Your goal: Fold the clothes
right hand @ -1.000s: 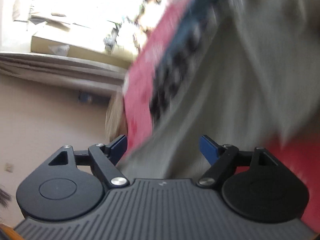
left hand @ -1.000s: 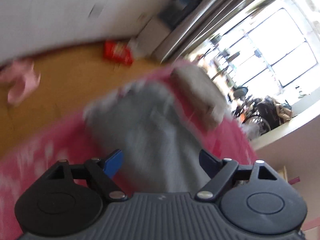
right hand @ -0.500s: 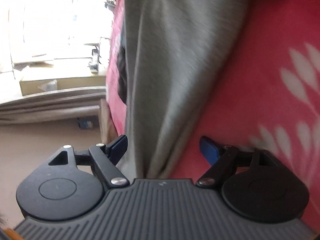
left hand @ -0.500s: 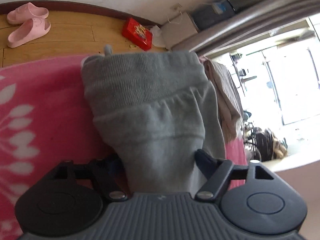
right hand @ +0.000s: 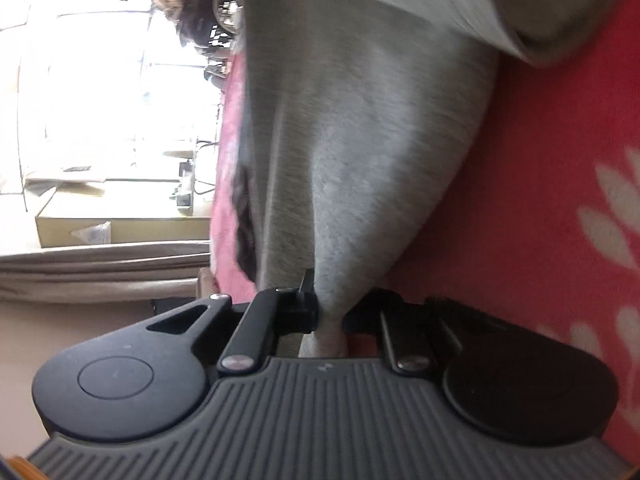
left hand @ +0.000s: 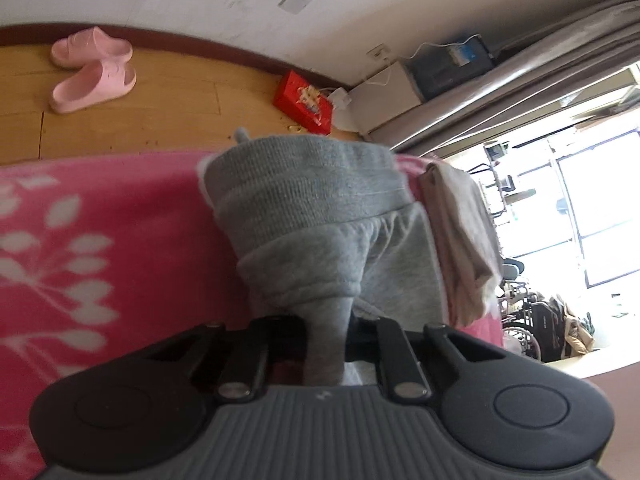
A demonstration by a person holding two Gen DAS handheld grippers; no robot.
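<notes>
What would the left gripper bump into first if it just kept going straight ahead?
The left gripper is already shut on the grey sweatpants, so it would push into their bunched fabric first, probably the ribbed waistband, lying on the pink blanket.

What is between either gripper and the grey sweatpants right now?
Nothing visible. The left gripper is already shut on a fold of the grey sweatpants, and the right gripper pinches the same grey fabric above the pink blanket.

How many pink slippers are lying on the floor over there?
2. One pink slipper lies nearest the wall; the other pink slipper lies beside it on the wooden floor. Others may be out of view.
</notes>
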